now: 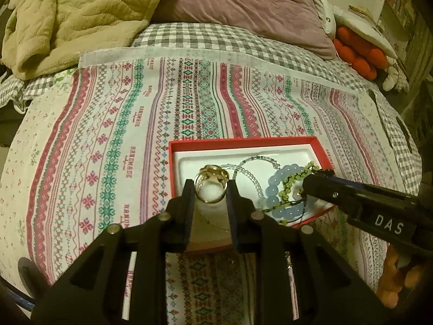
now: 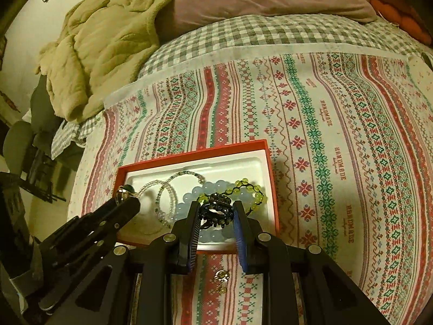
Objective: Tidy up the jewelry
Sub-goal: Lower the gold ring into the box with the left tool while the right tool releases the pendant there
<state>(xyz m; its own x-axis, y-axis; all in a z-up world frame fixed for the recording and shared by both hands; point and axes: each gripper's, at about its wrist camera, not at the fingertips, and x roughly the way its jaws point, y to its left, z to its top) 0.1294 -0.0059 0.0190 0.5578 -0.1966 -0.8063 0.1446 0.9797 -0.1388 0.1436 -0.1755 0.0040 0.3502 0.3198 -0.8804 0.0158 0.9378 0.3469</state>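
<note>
Rings [image 1: 211, 188], two, gripped over one red box [image 1: 243, 143].

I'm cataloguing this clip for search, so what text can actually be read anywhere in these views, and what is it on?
"HANDMADE": printed repeatedly along the stripes of the patterned cloth; the small line under each is too small to read.
"DAS": white letters on the side of the right gripper.
A single dark letter on the white pillow, perhaps "G", too partial to be sure.
Nothing readable on the red box.
</note>
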